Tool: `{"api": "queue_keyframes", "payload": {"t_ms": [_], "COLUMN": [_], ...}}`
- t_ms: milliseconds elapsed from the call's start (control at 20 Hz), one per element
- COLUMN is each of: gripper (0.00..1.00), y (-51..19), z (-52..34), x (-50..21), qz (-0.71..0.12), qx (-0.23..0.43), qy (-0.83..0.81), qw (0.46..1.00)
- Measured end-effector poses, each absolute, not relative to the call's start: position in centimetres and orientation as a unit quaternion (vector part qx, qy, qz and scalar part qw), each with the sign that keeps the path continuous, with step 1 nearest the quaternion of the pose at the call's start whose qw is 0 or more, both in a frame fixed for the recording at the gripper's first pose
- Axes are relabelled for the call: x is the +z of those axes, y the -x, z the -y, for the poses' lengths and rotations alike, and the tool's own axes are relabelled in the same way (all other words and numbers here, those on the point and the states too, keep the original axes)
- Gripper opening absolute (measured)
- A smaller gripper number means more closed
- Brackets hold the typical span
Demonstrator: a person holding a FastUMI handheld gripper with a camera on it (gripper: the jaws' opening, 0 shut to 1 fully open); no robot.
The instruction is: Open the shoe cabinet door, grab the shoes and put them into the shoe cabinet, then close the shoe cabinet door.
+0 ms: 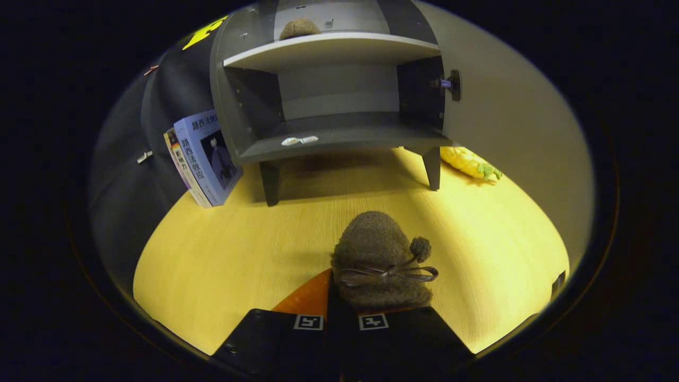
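Note:
A brown fuzzy shoe [377, 249] with a bow and a pompom hangs over the yellow wooden floor, toe pointing at the cabinet. My gripper [341, 310] is shut on the shoe's rear edge, and the orange insole [305, 300] shows beside the left finger. Beyond the fingers stands the grey shoe cabinet [329, 135] on dark legs, its door [509, 132] swung open to the right. A second brown shoe [299, 27] sits on the upper shelf [331, 49]. The lower shelf holds a small white item [299, 140].
Several books [204, 156] lean against the cabinet's left side. A yellow corn-like toy [469, 162] lies on the floor by the right leg, under the open door. Bare wooden floor [238, 249] stretches between the shoe and the cabinet.

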State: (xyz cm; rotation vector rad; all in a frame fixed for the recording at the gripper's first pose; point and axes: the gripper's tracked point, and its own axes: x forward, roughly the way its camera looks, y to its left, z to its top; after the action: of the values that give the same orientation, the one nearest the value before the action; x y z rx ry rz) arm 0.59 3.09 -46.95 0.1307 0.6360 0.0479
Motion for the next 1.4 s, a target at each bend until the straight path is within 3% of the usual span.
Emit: {"api": "queue_keyframes", "payload": {"t_ms": [450,700,1050,1400], "gripper": [0.09,0.1,0.09,0.1], "y": [-1.5,-4.0,-14.6,-27.1], "z": [0.4,0.0,1.0,1.1], "x": [-32.6,-24.3,-13.6,-13.1], "qz": [-0.283,-0.268,-0.195,-0.208], "qx": [0.009,0.042,0.045,0.039], "qy": [-0.074,-0.076,-0.079,-0.03], "qw": [0.956,0.959,0.977,0.977]}}
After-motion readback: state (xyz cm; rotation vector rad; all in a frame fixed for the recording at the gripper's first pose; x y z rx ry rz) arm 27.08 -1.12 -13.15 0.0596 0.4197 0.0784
